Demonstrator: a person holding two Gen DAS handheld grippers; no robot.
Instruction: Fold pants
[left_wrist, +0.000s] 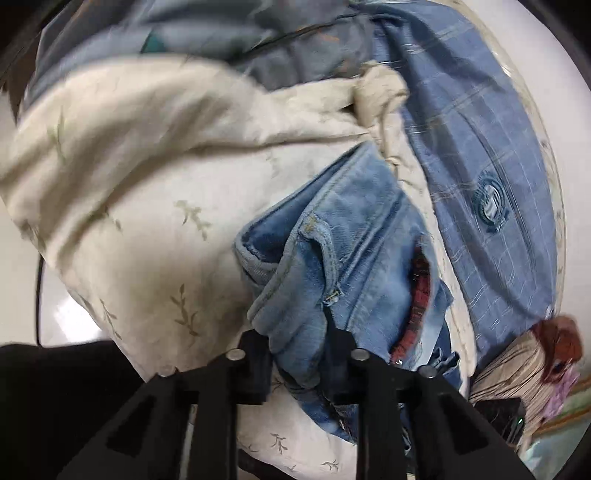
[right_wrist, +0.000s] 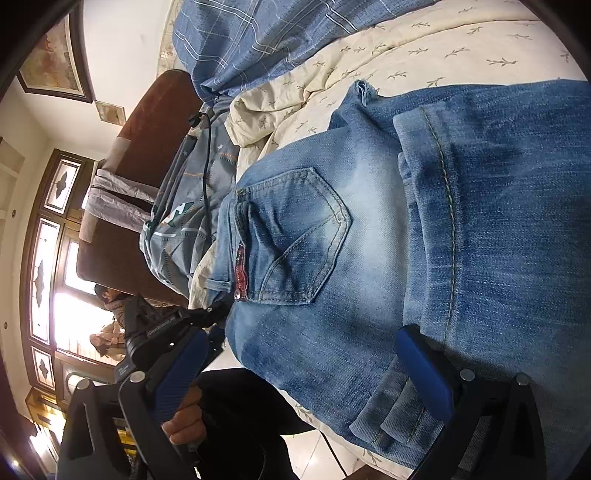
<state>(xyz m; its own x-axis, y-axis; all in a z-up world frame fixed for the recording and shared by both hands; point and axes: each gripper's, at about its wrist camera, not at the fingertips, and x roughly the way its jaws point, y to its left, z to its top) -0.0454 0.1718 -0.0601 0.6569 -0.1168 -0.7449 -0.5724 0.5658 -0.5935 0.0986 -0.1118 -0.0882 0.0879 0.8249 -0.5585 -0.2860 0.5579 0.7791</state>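
Note:
Light blue jeans (right_wrist: 369, 258) lie folded on a cream bedspread with a leaf print (right_wrist: 424, 48), back pocket up. In the left wrist view my left gripper (left_wrist: 299, 354) is shut on a bunched fold of the jeans (left_wrist: 332, 258) near the waistband, with denim pinched between the black fingers. In the right wrist view my right gripper (right_wrist: 299, 362) is open, its blue fingers (right_wrist: 424, 369) wide apart over the jeans' near edge. The left gripper (right_wrist: 207, 317) also shows there at the waistband corner.
A blue checked quilt (left_wrist: 480, 166) and a grey-blue garment (right_wrist: 192, 192) lie on the bed beyond the jeans. A brown headboard (right_wrist: 147, 147) and a window (right_wrist: 74, 295) stand at the left of the right wrist view. White floor tiles (right_wrist: 314, 454) show below the bed's edge.

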